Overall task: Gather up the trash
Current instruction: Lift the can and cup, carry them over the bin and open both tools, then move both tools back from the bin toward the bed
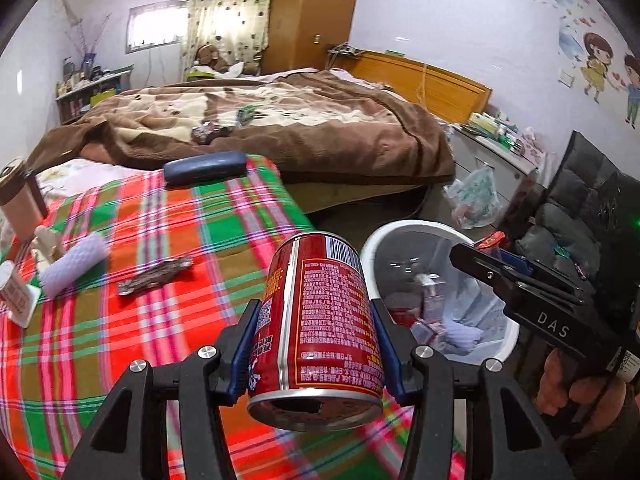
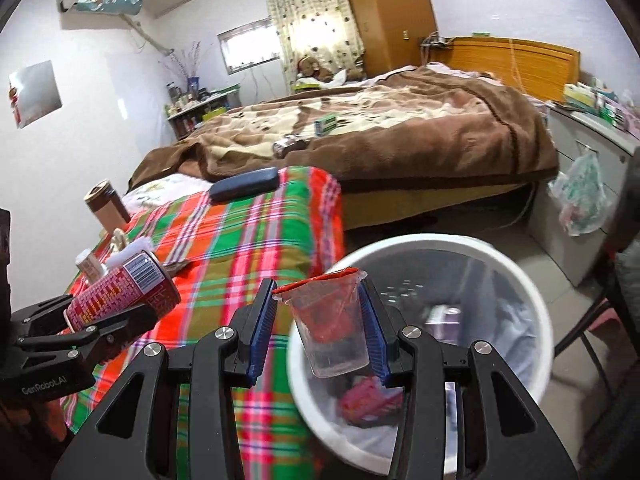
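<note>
While both tools are loaded, nothing has dropped into the bin yet. At left, on the plaid cloth (image 1: 132,240), lie a white foam sleeve (image 1: 76,264) and a brown wrapper (image 1: 154,278). The left gripper (image 1: 314,346) is clamped on a red drink can (image 1: 320,320), tilted, over the cloth's edge beside the white bin (image 1: 404,230); if let go there, it would likely miss and roll. Further right, the right gripper (image 2: 318,322) pinches a clear plastic cup (image 2: 330,328) with peeled red foil above the bin; its thin wall could crumple or slip. Readable writing: "DAS" and "GenRobot.AI" on the tools; the can's text is too small.
</note>
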{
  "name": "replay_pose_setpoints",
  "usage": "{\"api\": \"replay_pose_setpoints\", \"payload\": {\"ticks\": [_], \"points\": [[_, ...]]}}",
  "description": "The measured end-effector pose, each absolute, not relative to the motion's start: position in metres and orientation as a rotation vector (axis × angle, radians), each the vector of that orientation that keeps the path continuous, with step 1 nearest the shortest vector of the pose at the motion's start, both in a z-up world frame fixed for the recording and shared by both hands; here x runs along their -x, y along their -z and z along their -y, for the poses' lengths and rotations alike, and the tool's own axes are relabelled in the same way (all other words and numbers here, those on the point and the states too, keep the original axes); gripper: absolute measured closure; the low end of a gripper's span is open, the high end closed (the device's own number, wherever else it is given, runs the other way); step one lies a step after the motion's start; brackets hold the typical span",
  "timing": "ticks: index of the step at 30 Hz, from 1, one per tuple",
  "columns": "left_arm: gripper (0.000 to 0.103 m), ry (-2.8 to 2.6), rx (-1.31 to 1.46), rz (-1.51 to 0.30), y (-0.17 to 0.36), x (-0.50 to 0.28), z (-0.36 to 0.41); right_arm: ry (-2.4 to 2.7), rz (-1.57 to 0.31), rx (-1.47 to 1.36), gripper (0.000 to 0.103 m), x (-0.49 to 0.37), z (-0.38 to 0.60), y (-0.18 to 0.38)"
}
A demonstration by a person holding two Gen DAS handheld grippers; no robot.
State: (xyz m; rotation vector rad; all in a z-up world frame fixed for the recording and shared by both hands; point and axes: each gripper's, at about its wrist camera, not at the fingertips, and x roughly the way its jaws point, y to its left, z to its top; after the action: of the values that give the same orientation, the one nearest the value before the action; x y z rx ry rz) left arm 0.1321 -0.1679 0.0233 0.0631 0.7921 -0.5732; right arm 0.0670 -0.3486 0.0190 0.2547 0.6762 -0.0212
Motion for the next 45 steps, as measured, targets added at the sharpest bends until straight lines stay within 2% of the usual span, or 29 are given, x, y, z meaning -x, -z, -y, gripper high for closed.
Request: {"api": "replay_pose_setpoints", "payload": {"ticks": [15,27,28,29,31,45], "points": [[0.051,0.715,-0.137,-0.822,-0.01,-0.109,0.262,0.158,-0.706,-0.282,0.06,-0.048,0.405,-0.005],[0.05,0.748,-0.145,-0.846,0.002,-0.113,0.293,0.213,-0.806,-0.3,0.06,-0.051,0.435,0.017],[0.049,0.755,-0.139,-0.845,0.002,-0.113,0.293,0.211,-0.815,-0.296,0.059,-0.052,0.435,0.019],[0.042,0.753,-0.136,-0.842,0.001,-0.114,0.293,0.208,-0.818,-0.293,0.056,-0.052,0.435,0.02],[0.036,0.725,-0.143,-0.837,0.001,-0.115,0.293,0.221,-0.818,-0.291,0.039,-0.051,0.435,0.019],[0.036,0.695,-0.105,-0.83,-0.003,-0.115,0.264,0.217,-0.783,-0.313,0.039,-0.045,0.431,0.009]]}}
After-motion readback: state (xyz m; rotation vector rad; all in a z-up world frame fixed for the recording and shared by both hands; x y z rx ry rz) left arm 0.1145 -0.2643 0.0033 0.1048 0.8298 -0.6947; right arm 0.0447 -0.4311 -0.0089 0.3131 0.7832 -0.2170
